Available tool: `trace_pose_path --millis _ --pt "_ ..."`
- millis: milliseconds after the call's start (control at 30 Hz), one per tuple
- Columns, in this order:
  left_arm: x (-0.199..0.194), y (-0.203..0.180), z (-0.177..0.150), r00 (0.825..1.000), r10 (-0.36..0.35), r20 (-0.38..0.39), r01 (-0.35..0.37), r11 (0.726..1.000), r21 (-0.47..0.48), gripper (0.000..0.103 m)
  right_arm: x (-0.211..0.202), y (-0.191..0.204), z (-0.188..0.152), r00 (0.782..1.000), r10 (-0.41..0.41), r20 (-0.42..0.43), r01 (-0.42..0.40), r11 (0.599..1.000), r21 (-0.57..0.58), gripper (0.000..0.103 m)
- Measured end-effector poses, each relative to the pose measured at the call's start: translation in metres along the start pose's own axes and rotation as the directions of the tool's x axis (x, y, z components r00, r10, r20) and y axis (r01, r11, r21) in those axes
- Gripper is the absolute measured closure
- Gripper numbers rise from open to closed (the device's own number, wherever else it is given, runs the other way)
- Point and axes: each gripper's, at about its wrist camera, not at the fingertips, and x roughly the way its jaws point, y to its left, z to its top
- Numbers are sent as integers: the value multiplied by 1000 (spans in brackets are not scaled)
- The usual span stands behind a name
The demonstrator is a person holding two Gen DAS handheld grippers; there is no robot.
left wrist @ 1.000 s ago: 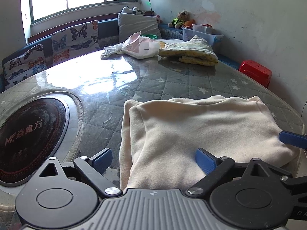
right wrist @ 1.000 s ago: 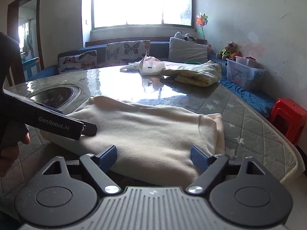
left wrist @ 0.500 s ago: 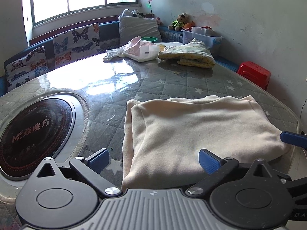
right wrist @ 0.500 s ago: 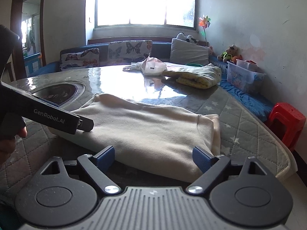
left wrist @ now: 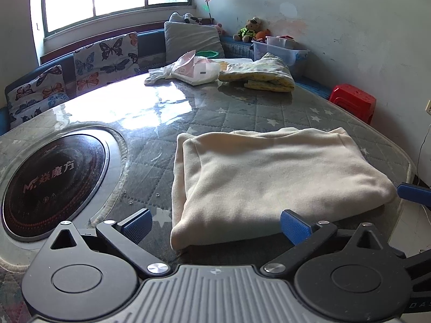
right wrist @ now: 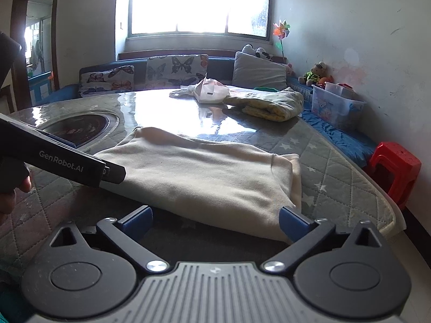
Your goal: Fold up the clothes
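Note:
A cream garment point(left wrist: 269, 177) lies folded flat on the quilted table point(left wrist: 242, 113); it also shows in the right wrist view point(right wrist: 204, 172). My left gripper point(left wrist: 215, 224) is open and empty, just short of the garment's near edge. My right gripper point(right wrist: 215, 219) is open and empty, at the garment's near edge on the other side. The left gripper's body point(right wrist: 62, 158) shows at the left of the right wrist view. A blue fingertip of the right gripper point(left wrist: 413, 192) shows at the right edge of the left wrist view.
A round induction hob point(left wrist: 51, 183) is set into the table at the left. A folded yellow-green cloth point(left wrist: 261, 74) and a white plastic bag point(left wrist: 194, 68) lie at the far side. A red stool point(left wrist: 353, 102) stands beside the table at the right. A cushioned bench point(right wrist: 175, 70) runs under the window.
Both grippers have drawn back from the garment toward the near table edge and risen slightly. The garment lies still and both stay open.

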Motion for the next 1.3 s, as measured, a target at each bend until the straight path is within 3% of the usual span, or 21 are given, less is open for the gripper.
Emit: trace_pose_path --millis 1300 --pt "-15 -8 -33 998 8 -58 -8 1000 6 0 -34 20 -27 1000 -6 18 5 1000 6 0"
